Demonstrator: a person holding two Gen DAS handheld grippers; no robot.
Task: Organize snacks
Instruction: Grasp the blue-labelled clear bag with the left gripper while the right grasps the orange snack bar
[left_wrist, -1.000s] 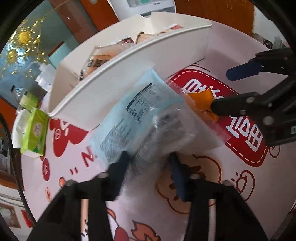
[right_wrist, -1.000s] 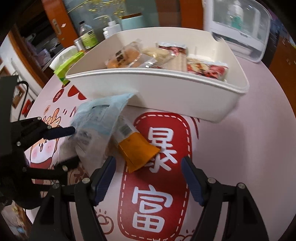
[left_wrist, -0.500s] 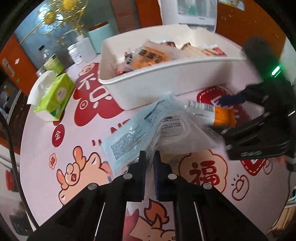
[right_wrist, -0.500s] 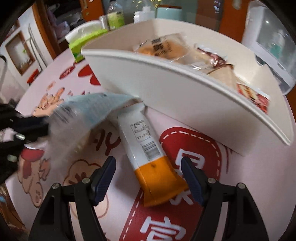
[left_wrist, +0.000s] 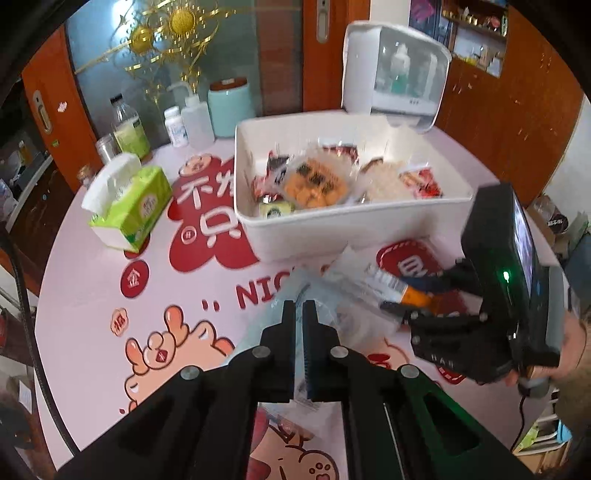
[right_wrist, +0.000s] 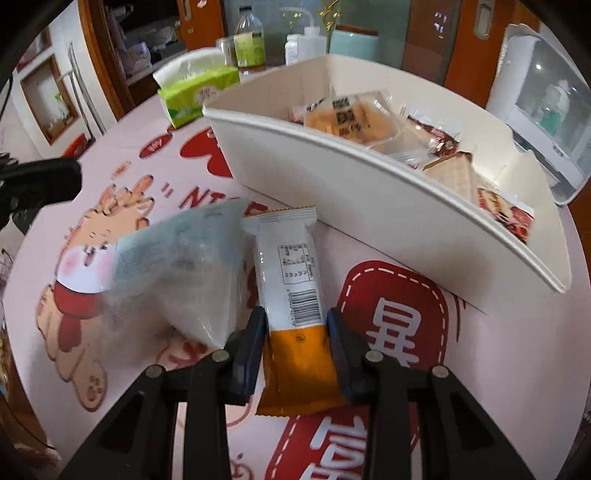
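A pale blue and clear snack packet (left_wrist: 343, 295) hangs a little above the pink table, pinched at its near edge by my left gripper (left_wrist: 299, 306), whose jaws are closing tight on it. In the right wrist view the same packet (right_wrist: 184, 266) floats left of a white and orange snack bar (right_wrist: 291, 266). My right gripper (right_wrist: 295, 325) is closing on that bar, pads pressing both long sides at the orange end, and the bar lies flat on the table. Just beyond stands the white bin (left_wrist: 332, 229), holding several wrapped snacks.
A green tissue box (left_wrist: 129, 206) sits left of the bin. Bottles and a teal jar (left_wrist: 231, 107) line the table's far edge beside a white appliance (left_wrist: 395, 81). A person's hand (left_wrist: 569, 354) holds the right gripper's body at the right.
My left gripper shut on the pale packet and lifted it up off the table. The right gripper's wide jaws came in onto the orange and white bar.
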